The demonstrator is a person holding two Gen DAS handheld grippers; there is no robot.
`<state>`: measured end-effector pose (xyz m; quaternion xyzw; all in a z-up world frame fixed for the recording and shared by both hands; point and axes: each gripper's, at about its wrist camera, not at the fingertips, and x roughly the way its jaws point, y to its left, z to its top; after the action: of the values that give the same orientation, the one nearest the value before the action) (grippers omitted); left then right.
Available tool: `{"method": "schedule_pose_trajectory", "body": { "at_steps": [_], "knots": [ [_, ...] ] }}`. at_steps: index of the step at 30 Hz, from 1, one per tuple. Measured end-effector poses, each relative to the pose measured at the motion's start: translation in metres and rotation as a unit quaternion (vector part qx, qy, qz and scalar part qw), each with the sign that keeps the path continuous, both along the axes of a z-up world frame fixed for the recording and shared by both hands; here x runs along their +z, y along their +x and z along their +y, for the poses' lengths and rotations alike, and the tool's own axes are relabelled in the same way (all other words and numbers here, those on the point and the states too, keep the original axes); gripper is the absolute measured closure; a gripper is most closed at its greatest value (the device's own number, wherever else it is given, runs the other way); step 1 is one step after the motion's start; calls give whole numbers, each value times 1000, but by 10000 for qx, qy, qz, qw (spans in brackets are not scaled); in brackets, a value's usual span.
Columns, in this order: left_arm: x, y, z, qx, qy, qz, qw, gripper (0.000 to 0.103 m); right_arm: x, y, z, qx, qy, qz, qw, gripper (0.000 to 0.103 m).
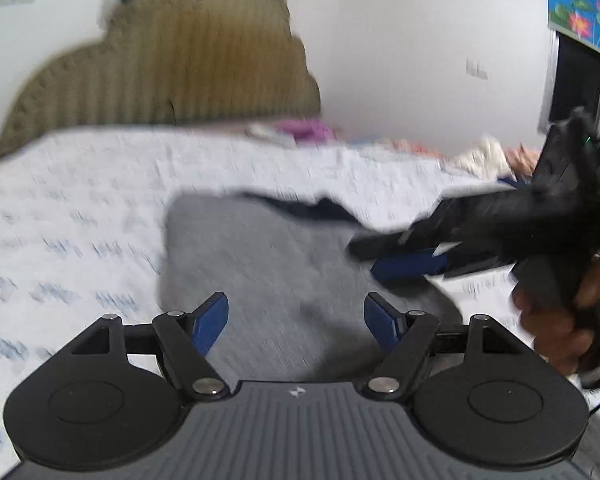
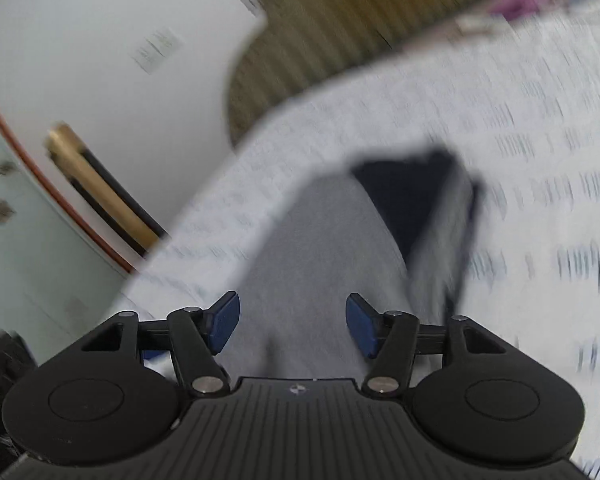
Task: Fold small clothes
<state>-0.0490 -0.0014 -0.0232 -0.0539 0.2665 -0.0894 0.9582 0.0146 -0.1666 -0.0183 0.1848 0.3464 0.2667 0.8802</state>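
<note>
One gray cloth (image 1: 260, 264) lies flat on the bed (image 1: 80, 208), just ahead of both grippers. The left gripper (image 1: 296, 320) and right gripper (image 2: 293, 326) are open, holding nothing.

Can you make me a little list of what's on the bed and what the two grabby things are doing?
surface: bed with white printed sheet
clothing: grey garment lying flat, dark part at its far edge
left hand-held gripper: open, empty, above the garment
right hand-held gripper: open, nothing pinched, over the grey cloth
behind the bed: tan ribbed headboard
picture quality: blurry
</note>
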Motion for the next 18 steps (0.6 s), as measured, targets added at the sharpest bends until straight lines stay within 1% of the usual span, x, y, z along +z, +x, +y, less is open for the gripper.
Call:
{"method": "schedule_pose_trajectory", "body": {
  "at_steps": [1, 2, 3, 4, 5, 6, 8, 9, 10, 11, 12, 13, 14, 16, 17, 18],
  "knots": [
    [-11, 11, -2, -83, -42, 387, 9992, 28, -17, 4, -2, -137, -129, 201, 9996, 51],
    [-20, 19, -1, -72, -69, 624, 9980, 28, -28, 1, -8, -211, -2, 62, 9998, 59],
    [-22, 18, 0, -29, -52, 492, 9988, 28, -32, 0, -14, -291, 192, 63, 9994, 61],
    [-17, 18, 0, -21, -97, 553, 9984, 28, -31, 0, -19, -384, 361, 206, 9984, 62],
    [-11, 16, 1, 5, -194, 612, 9979, 28, -26, 0, -21, -417, 407, 335, 9977, 60],
    [-3, 12, 4, 23, -330, 594, 9977, 28, -18, -1, -21, -405, 351, 381, 9978, 58],
    [14, 1, 14, 119, -573, 342, 9977, 28, 1, -7, -23, -377, 293, 155, 9987, 50],
    [21, -2, 21, 213, -656, 193, 9974, 27, 9, -7, -28, -392, 355, 21, 9986, 47],
    [26, -1, 29, 376, -733, 107, 9965, 24, 14, -5, -34, -469, 438, -47, 9979, 37],
    [27, 5, 38, 580, -804, 160, 9949, 24, 16, -1, -41, -602, 460, -35, 9971, 29],
    [25, 11, 48, 758, -901, 350, 9924, 24, 16, 4, -46, -759, 383, 64, 9964, 30],
    [21, 18, 57, 919, -1037, 638, 9883, 25, 14, 8, -49, -891, 257, 249, 9954, 34],
    [16, 22, 64, 1026, -1205, 952, 9828, 25, 9, 11, -51, -927, 167, 453, 9945, 34],
    [4, 23, 72, 893, -1642, 1373, 9727, 25, -3, 6, -48, -653, 116, 765, 9949, 36],
    [-3, 24, 75, 804, -1889, 1611, 9653, 27, -10, -1, -47, -519, 64, 859, 9949, 33],
    [-11, 24, 76, 707, -2145, 1816, 9571, 37, -17, -8, -46, -467, 16, 938, 9945, 34]
  ]
}}
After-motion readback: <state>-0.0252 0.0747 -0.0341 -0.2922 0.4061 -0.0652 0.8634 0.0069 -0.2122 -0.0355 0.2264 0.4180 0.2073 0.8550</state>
